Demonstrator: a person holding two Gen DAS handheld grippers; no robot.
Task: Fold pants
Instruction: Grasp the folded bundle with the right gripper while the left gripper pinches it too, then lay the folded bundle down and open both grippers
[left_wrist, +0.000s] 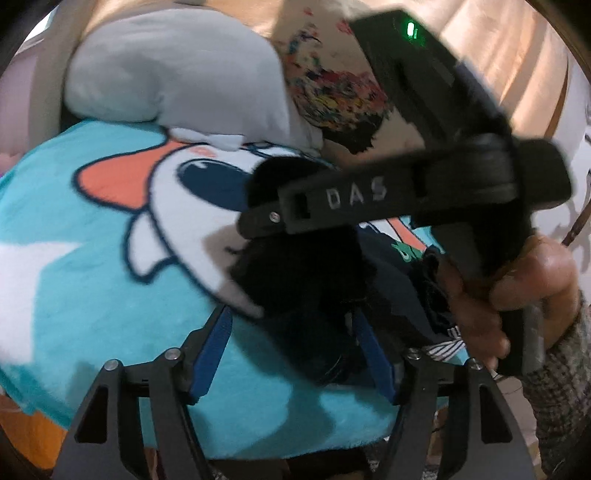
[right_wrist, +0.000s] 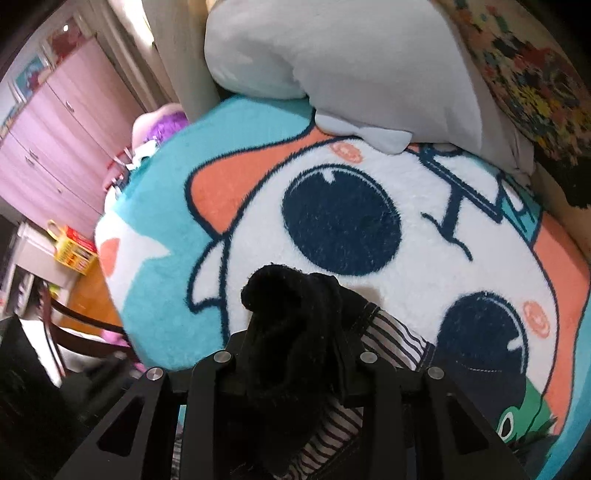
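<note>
Left wrist view: my left tool sits with its blue pads spread, dark pants cloth bunched between them but not pinched. The right tool crosses just above, gripped by the right hand. I judge we are mid-fold, carrying an edge over the cartoon blanket.

Right wrist view: my right tool is clenched on a black wad of pants, striped lining showing. Next, lay it flat; the grey pillow crowds the far side.
</note>
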